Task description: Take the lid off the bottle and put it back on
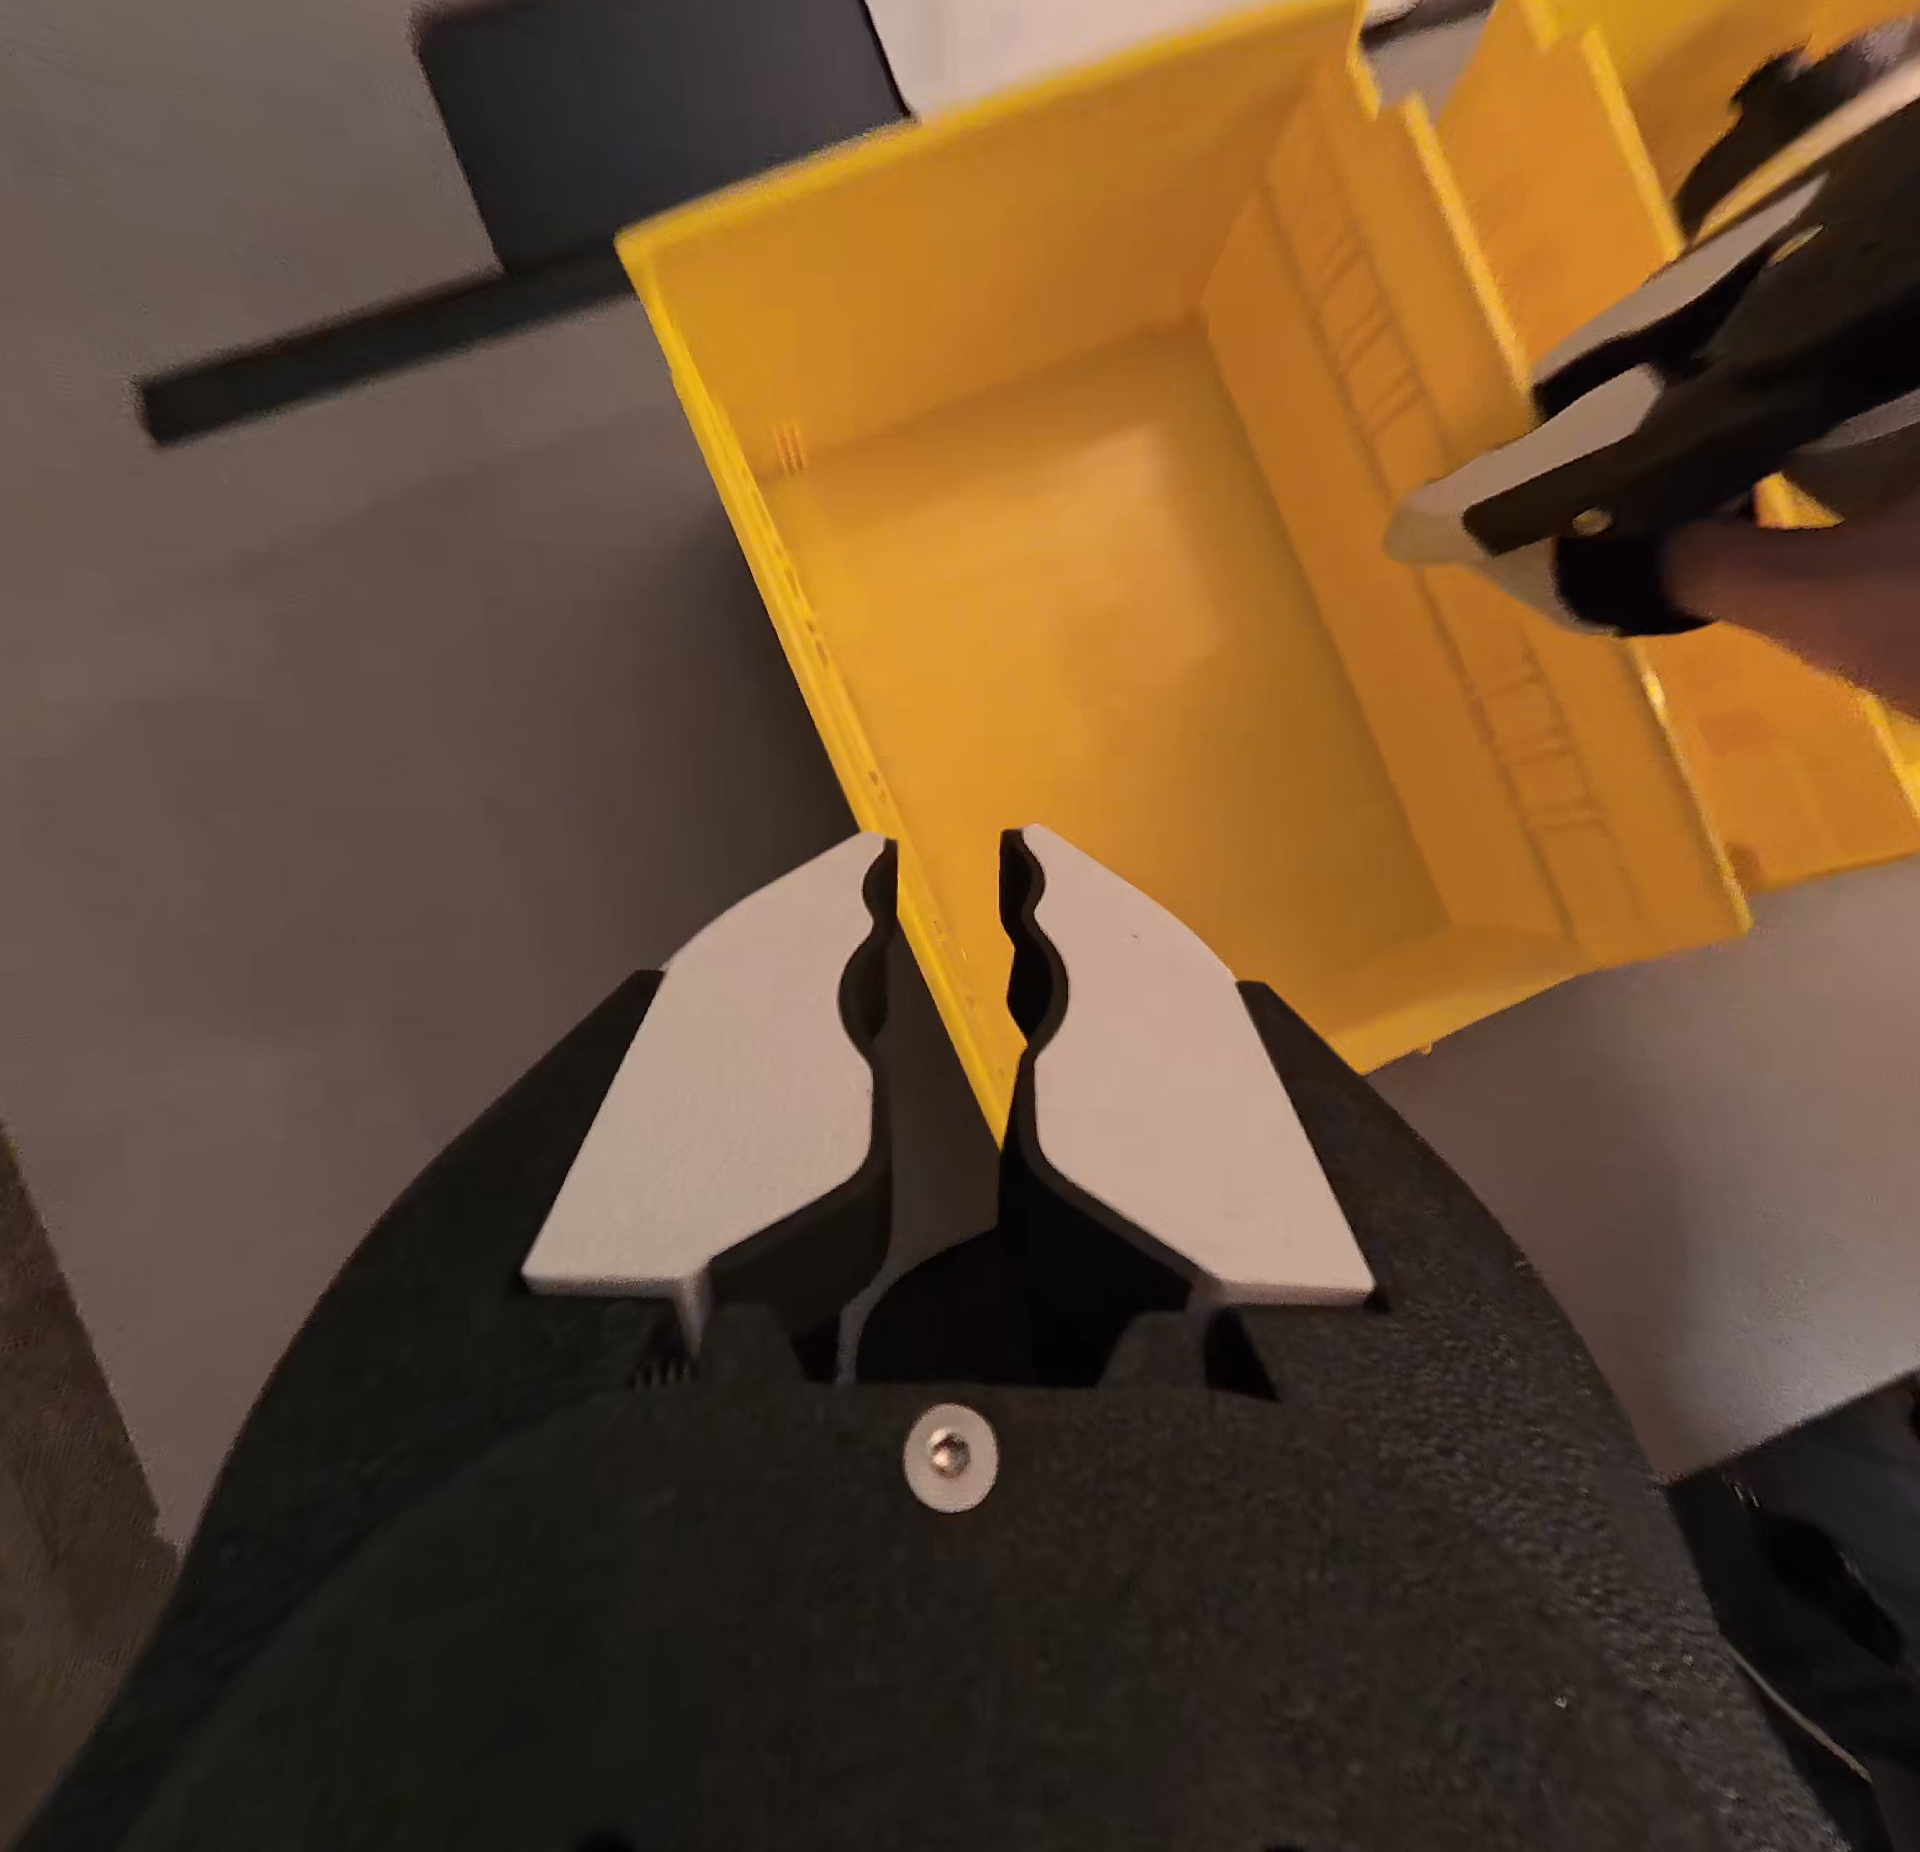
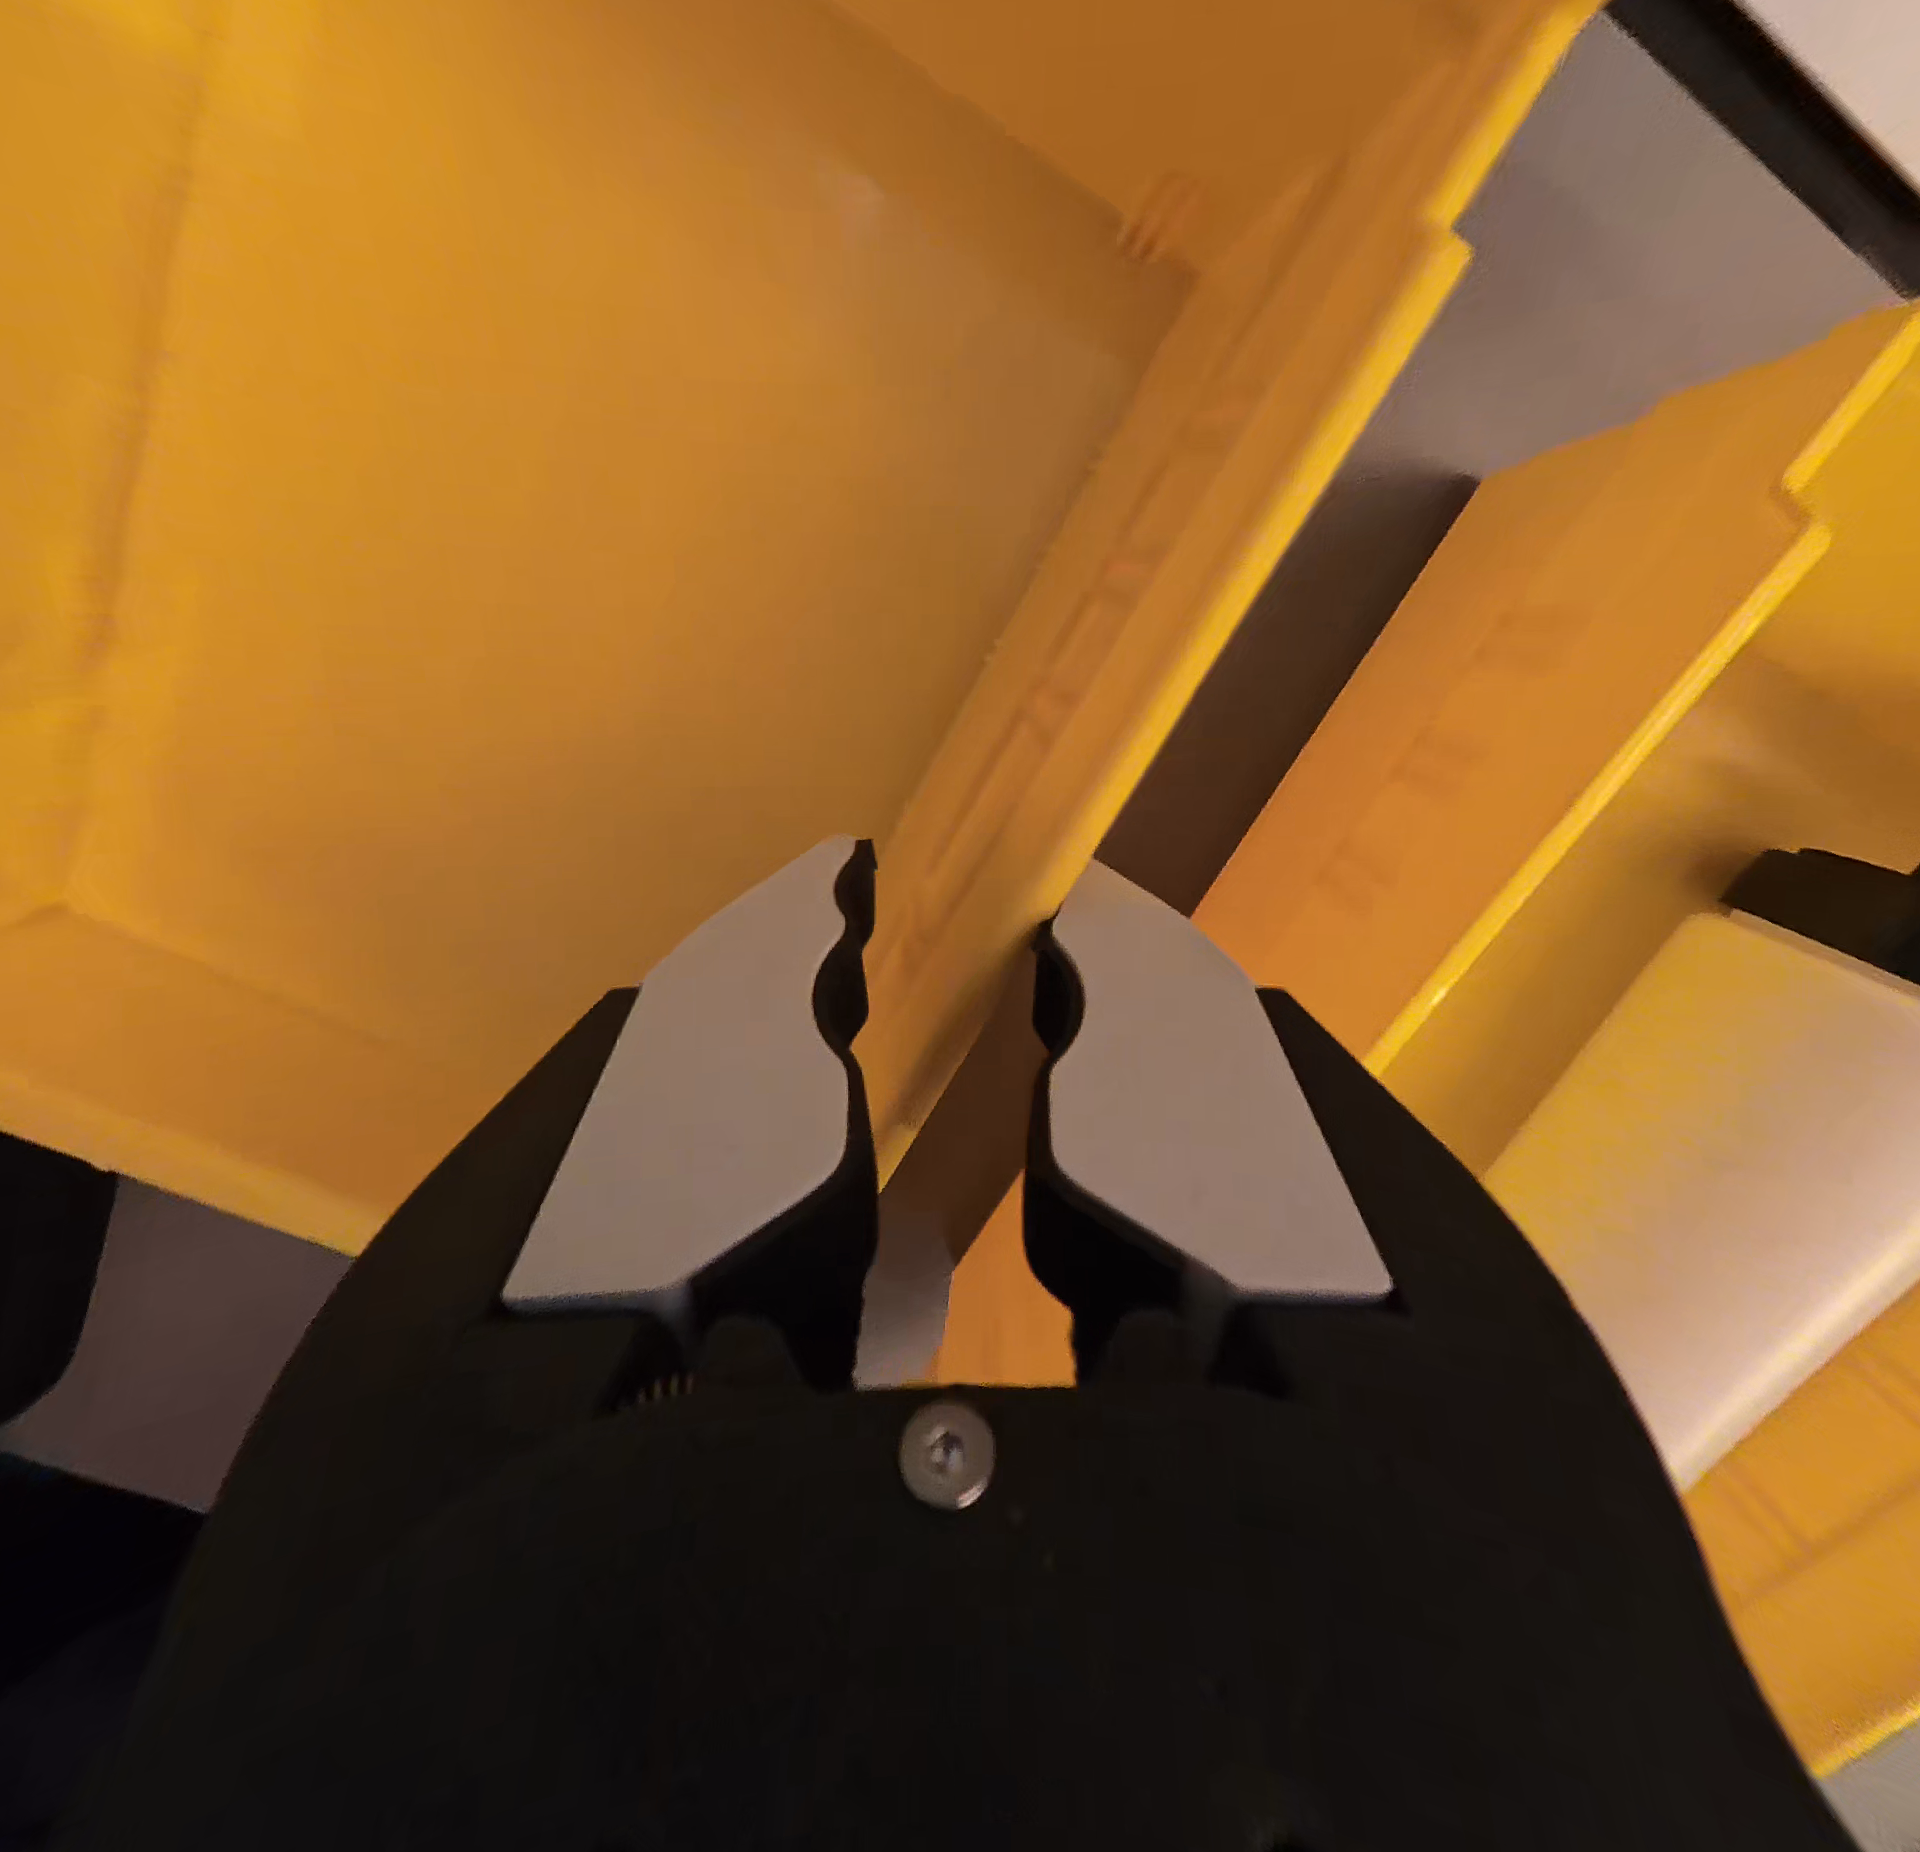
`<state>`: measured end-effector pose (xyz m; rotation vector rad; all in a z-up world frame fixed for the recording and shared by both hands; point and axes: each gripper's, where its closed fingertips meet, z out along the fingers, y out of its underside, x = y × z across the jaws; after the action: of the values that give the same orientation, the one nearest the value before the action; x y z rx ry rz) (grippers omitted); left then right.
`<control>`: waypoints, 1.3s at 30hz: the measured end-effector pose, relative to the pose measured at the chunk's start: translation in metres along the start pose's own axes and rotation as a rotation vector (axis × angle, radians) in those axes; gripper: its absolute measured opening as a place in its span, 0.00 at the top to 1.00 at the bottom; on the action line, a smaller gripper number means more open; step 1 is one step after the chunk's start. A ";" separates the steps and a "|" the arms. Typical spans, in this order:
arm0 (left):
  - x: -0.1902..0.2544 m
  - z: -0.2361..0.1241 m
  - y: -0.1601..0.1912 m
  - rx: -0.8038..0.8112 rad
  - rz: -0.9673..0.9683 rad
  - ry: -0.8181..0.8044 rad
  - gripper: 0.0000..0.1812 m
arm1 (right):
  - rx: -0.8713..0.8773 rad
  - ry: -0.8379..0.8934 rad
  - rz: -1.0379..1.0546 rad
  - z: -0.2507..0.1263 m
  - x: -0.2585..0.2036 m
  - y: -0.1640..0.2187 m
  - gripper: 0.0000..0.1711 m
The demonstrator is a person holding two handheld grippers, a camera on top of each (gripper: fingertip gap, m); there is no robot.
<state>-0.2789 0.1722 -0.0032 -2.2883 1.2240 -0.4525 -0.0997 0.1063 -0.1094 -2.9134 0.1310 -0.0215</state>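
yellow plastic is gripped by both claws: the left claw is closed on the near wall of a bin, the right claw on its ribbed far rim. if either grip slackens, the tilted bin could drop onto the desk. no bottle or lid is seen anywhere. only the right wrist view shows a second bin; the dark strip appears in the left.

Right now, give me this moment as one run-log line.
left gripper: shut on yellow bin left wall | right gripper: shut on same bin's right wall | bin: empty | second yellow bin: beside | bottle, lid: not visible
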 end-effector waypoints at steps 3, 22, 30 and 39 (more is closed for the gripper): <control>0.003 -0.025 -0.014 0.131 0.001 -0.013 0.90 | 0.003 -0.035 0.044 0.001 0.000 -0.004 0.88; 0.031 -0.120 -0.040 0.561 0.037 0.062 0.88 | -0.231 -0.196 0.239 -0.038 0.001 0.000 0.97; 0.060 -0.167 -0.040 0.768 0.040 0.237 0.84 | -0.097 -0.298 0.220 -0.170 0.057 0.005 0.97; 0.154 -0.047 -0.057 0.385 0.132 0.624 0.78 | -0.044 -0.129 0.567 -0.249 0.256 0.178 0.96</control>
<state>-0.1815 0.0567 0.0759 -1.7730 1.4007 -1.2955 0.1336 -0.1446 0.0951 -2.7970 0.9313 0.2629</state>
